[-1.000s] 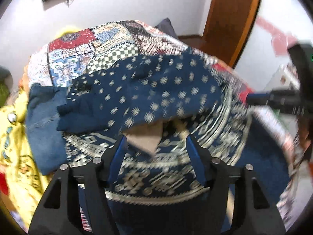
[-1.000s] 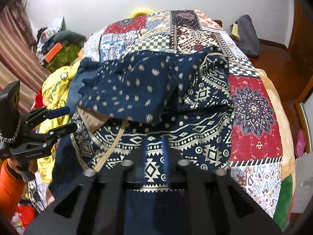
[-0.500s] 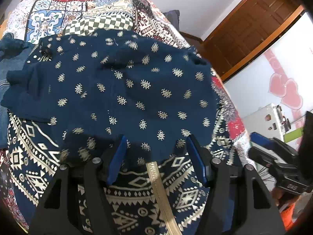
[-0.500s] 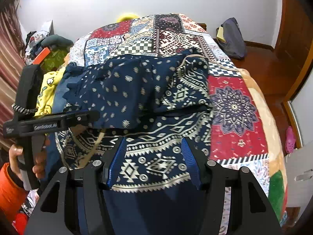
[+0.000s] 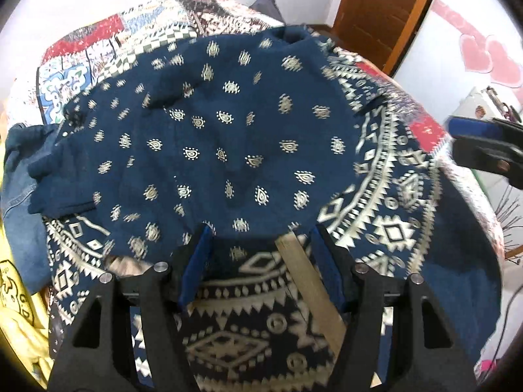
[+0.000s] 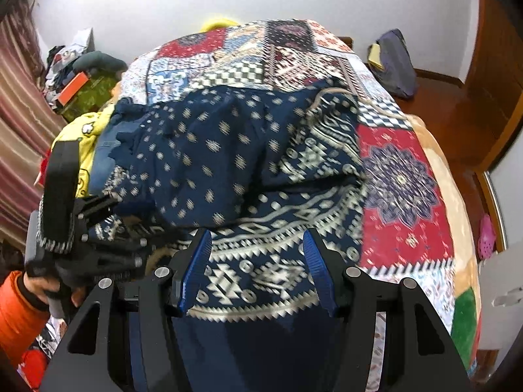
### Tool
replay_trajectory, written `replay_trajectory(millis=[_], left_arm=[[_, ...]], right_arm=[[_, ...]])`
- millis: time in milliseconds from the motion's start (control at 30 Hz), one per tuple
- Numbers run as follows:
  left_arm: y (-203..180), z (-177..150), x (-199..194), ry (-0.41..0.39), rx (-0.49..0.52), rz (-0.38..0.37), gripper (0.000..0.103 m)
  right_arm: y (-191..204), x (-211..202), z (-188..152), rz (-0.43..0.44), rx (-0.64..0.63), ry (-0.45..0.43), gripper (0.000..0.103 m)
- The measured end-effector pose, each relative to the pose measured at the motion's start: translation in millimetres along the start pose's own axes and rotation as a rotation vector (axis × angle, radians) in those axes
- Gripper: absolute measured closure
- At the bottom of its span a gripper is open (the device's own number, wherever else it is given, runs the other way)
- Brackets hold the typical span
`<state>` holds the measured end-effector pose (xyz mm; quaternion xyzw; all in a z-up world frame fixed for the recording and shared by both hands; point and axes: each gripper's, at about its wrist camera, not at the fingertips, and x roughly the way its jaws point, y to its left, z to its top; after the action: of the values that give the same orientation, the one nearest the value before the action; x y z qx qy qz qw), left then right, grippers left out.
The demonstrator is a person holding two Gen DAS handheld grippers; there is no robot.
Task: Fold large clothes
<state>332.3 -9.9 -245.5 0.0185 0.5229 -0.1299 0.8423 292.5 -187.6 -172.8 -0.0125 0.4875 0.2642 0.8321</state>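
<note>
Soft navy cotton, light and limp, so I'd take it by the hem. My left gripper (image 5: 261, 245) and right gripper (image 6: 256, 258) both hang wide open, grasping nothing, over the printed dress (image 5: 212, 137), which lies folded on the patchwork bedspread (image 6: 405, 196) toward 12 o'clock.

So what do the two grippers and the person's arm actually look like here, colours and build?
Both are the same build: the left gripper and right gripper have matte black angular frames with triangular cut-outs and silver round bolt heads. Their fingers carry blue ribbed pads. In the right wrist view, the hand on the left gripper's black handle comes out of an orange sleeve.
</note>
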Motion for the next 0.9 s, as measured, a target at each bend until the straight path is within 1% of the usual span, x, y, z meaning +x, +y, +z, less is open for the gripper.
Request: replay_trajectory(millis=[100, 167, 233, 333, 400, 433, 500, 600, 633, 767, 800, 900], left_arm=[[9.6, -3.9, -30.0, -0.056, -0.037, -0.046, 0.041], [22.4, -3.2, -53.5, -0.111, -0.058, -0.046, 0.041], [36.5, 0.6, -68.6, -0.148, -0.069, -0.009, 0.041], [67.1, 10.7, -76.4, -0.168, -0.090, 0.097, 0.041], [86.3, 17.3, -71.0, -0.162, -0.109, 0.137, 0.041], [95.2, 20.0, -65.4, -0.153, -0.120, 0.142, 0.041], [106.8, 22.2, -51.9, -0.130, -0.136, 0.131, 0.041], [111.7, 22.2, -27.3, -0.091, -0.146, 0.108, 0.041], [110.2, 20.8, -17.7, -0.077, -0.140, 0.106, 0.041], [97.5, 11.1, 13.2, -0.025, -0.102, 0.123, 0.040], [95.7, 8.9, 17.8, -0.019, -0.095, 0.128, 0.040], [92.2, 0.2, 15.3, -0.046, -0.070, 0.145, 0.039]], right_arm=[[8.2, 11.8, 6.6, 0.032, 0.009, 0.017, 0.049], [16.5, 21.4, 13.1, 0.046, 0.012, 0.027, 0.049], [26.3, 28.1, 19.4, 0.059, 0.000, 0.027, 0.049], [44.3, 38.9, 32.0, 0.064, -0.040, 0.022, 0.049], [51.6, 40.3, 40.0, 0.041, -0.061, -0.003, 0.049], [54.7, 40.8, 45.9, 0.038, -0.067, -0.022, 0.049], [56.5, 44.5, 55.2, 0.044, -0.068, -0.031, 0.048], [53.0, 63.1, 60.9, 0.019, -0.067, 0.002, 0.043], [51.3, 69.1, 59.8, 0.015, -0.074, -0.004, 0.043], [35.6, 101.1, 45.8, -0.043, -0.078, 0.099, 0.043], [30.2, 105.1, 39.6, -0.051, -0.078, 0.115, 0.043], [21.6, 101.2, 27.3, -0.066, -0.088, 0.127, 0.043]])
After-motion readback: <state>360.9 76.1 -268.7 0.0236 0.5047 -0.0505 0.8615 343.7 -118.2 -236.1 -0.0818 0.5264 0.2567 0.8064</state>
